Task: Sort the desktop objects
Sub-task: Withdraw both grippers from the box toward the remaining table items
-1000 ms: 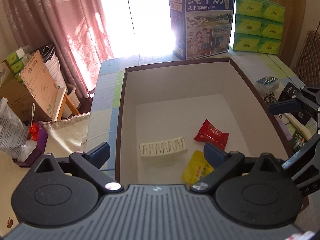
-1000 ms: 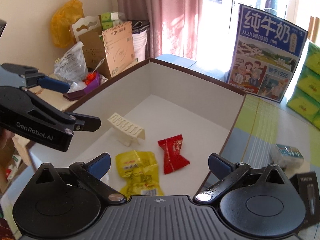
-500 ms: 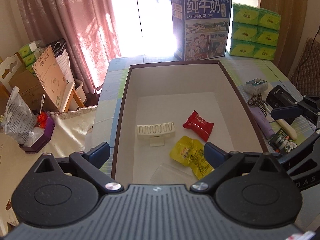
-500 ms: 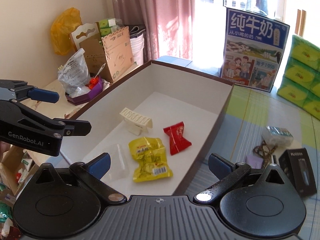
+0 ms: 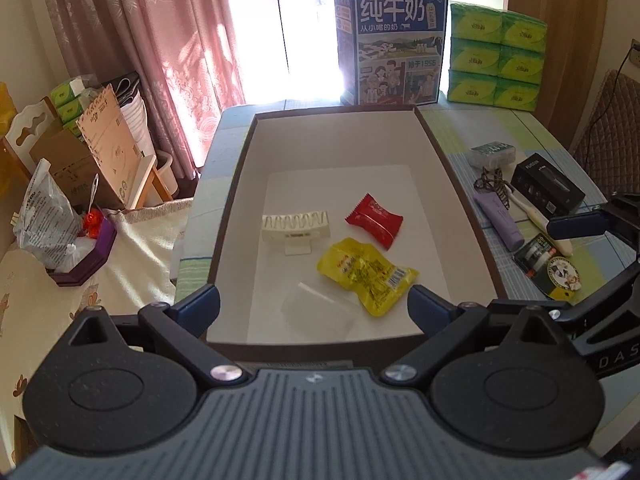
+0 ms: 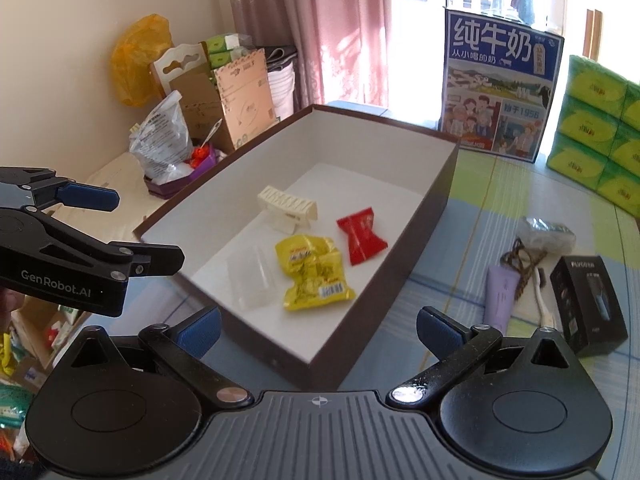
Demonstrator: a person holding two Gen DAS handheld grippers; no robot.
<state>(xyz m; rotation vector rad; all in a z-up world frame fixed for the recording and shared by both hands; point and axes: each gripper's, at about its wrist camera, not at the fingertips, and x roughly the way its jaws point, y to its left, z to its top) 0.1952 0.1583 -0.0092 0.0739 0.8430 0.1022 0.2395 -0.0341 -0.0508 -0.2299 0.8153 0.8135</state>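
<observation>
Left wrist view: the left gripper (image 5: 314, 306) hangs above the near end of the brown-walled, white-lined cardboard box (image 5: 448, 160), its blue-padded fingers spread wide with nothing between them. The right gripper (image 6: 318, 326) is likewise spread and empty, poised over the box's near right corner.

Judging by this, one drop is finished and the hands stand between picks. The next move calls for the right gripper to swing right to the loose things on the checked tablecloth (image 6: 460, 304): the lilac plastic tube (image 6: 500, 296), the black oblong carton (image 6: 588, 304), the dark tangled cord (image 6: 522, 258) and the small clear-wrapped packet (image 6: 550, 232). All lie close together, so a clean approach to just one will matter.

Inside the box, resting on its floor:
- a cream ribbed plastic clip (image 5: 296, 226), left of centre;
- a red foil sweet wrapper (image 5: 374, 220), to its right;
- a yellow crinkled snack sachet (image 5: 366, 274), nearer, just beside the red one;
- a clear plastic piece (image 5: 318, 310), nearest, hard to make out.

The far half of the box holds nothing.
</observation>
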